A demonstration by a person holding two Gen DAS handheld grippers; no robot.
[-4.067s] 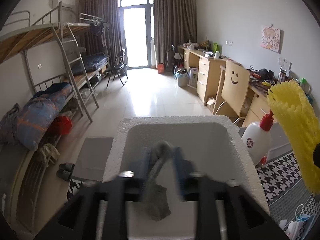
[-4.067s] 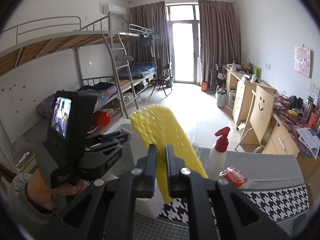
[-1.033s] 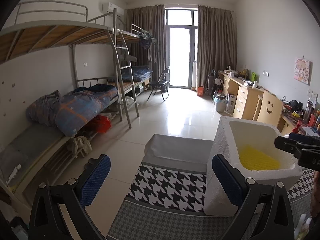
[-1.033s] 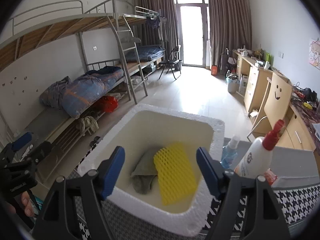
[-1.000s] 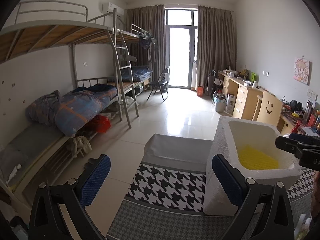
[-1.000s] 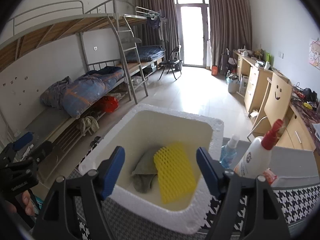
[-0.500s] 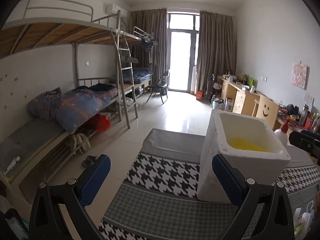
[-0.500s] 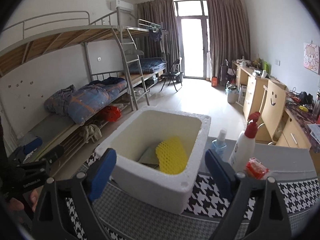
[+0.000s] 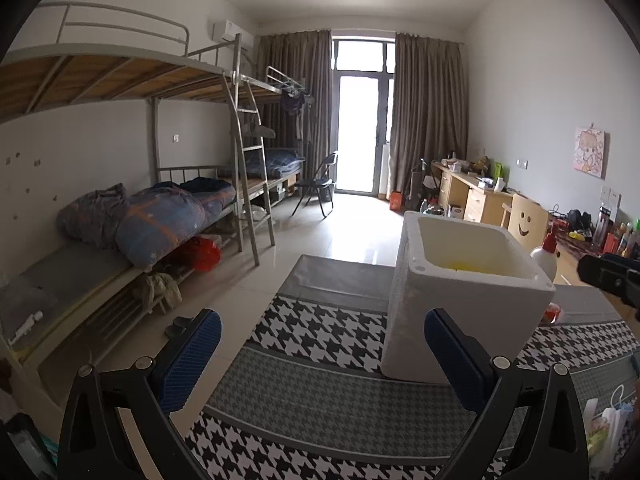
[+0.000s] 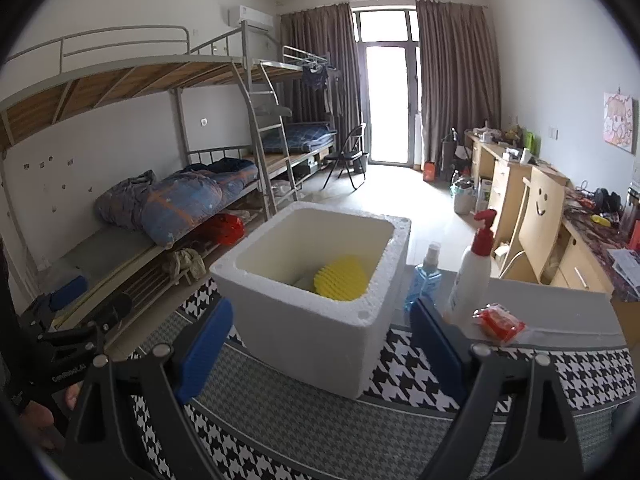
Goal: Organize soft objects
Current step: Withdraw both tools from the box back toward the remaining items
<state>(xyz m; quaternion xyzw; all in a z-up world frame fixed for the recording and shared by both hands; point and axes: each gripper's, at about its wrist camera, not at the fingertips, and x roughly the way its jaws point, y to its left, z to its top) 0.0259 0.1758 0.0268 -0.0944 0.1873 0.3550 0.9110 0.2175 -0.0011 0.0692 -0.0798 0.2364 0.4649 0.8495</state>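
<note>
left tool (image 9: 320,364): spread wide, empty, touching nothing | right tool (image 10: 320,340): jaws have just been opening, now wide, nothing between them, short of the foam box (image 10: 312,320) | yellow mesh sleeve (image 10: 340,278): inside foam box | foam box: upright on houndstooth-covered counter (image 10: 400,432)

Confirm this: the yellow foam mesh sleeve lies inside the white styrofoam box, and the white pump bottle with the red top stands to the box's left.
Wrong side. In the right wrist view the white pump bottle with the red top stands to the right of the white styrofoam box. The yellow foam mesh sleeve does lie inside it.
</note>
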